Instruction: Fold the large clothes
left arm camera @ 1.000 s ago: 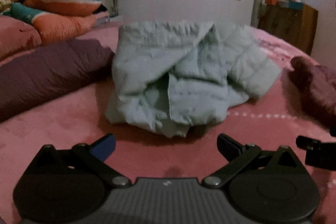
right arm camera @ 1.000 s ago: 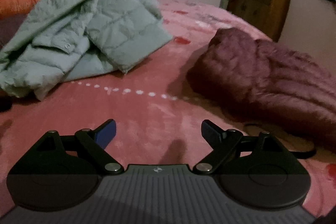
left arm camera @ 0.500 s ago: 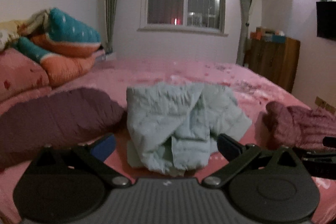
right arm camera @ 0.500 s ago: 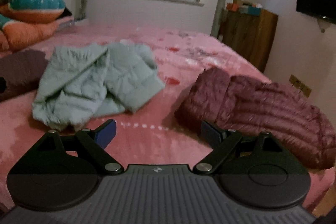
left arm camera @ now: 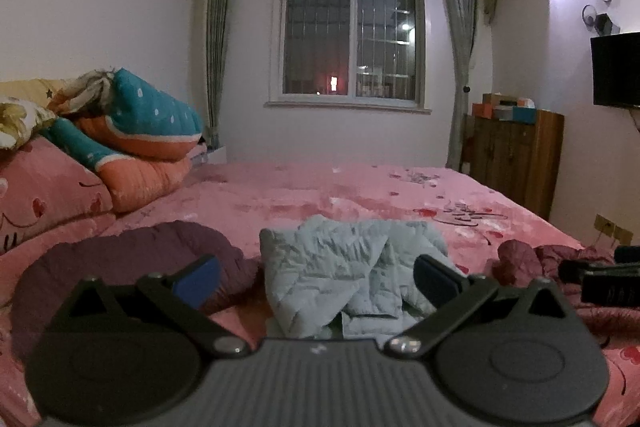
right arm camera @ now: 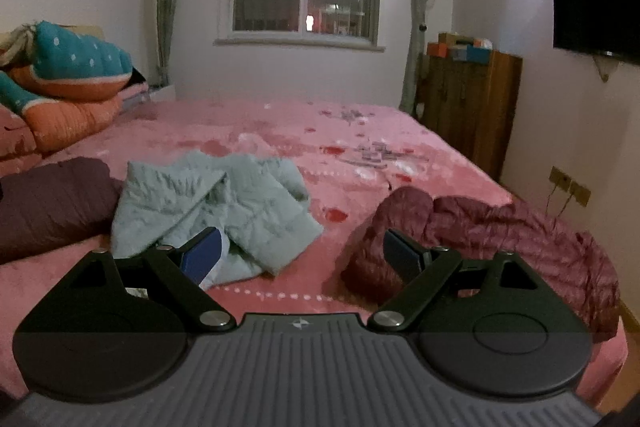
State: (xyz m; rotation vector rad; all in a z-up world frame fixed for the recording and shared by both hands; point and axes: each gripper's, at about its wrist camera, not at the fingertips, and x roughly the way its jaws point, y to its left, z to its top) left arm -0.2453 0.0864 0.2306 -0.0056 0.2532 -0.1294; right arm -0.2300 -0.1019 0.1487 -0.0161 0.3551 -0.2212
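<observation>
A dim bedroom with a barred window (left arm camera: 354, 37) holds a bed (left arm camera: 360, 187) spread in pink. The pale green puffer jacket (left arm camera: 344, 267) lies folded into a rough bundle near the bed's front edge, probably left there as done. To the jacket's left rests a dark purple jacket (right arm camera: 52, 203); to its right a maroon puffer jacket (right arm camera: 500, 227) sprawls unfolded, likely next. The left hand-held gripper (left arm camera: 316, 277) and right hand-held gripper (right arm camera: 302, 251) hover with fingers spread wide, holding and touching nothing.
</observation>
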